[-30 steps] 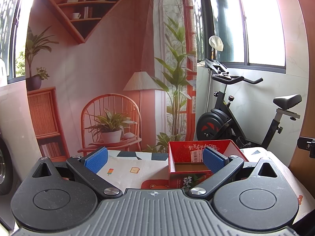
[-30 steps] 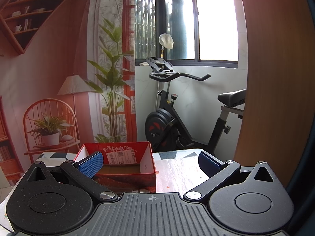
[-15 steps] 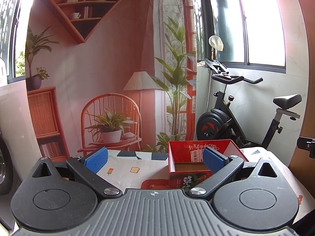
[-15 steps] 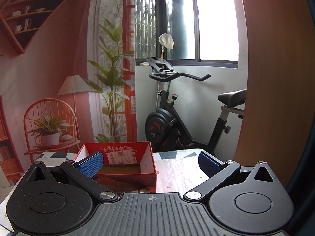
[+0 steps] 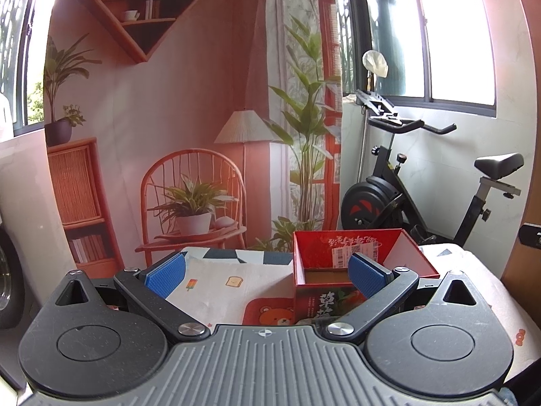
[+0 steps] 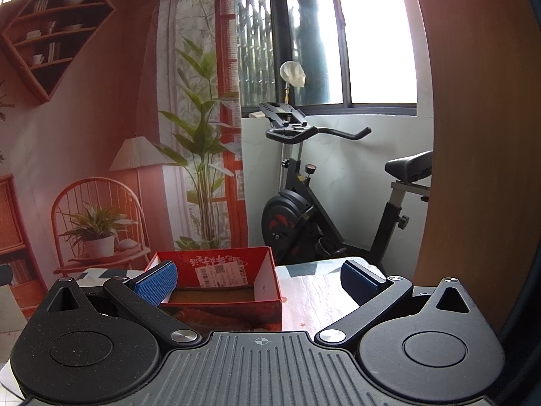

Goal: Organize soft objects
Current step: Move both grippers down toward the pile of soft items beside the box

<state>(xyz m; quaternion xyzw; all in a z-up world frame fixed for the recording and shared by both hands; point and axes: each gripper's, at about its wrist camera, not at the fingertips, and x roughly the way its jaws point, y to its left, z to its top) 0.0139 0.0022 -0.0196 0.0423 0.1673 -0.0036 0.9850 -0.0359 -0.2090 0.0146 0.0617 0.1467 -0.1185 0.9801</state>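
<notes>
While both hovered level above the table (image 5: 216,291), left gripper (image 5: 265,275) jaws spread wide, empty, right gripper (image 6: 258,280) likewise, red box (image 6: 223,308) at twelve o'clock.

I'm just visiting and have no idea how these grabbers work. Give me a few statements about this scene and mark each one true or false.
1. The red cardboard box is open at the top. True.
2. The left gripper clamps a soft toy. False: its jaws are spread wide with nothing between them.
3. An exercise bike stands near the window. True.
4. The right gripper is shut. False: its blue pads stand well apart.
5. A soft object is visibly piled in the box. False: only its brown floor and a white label show.
</notes>
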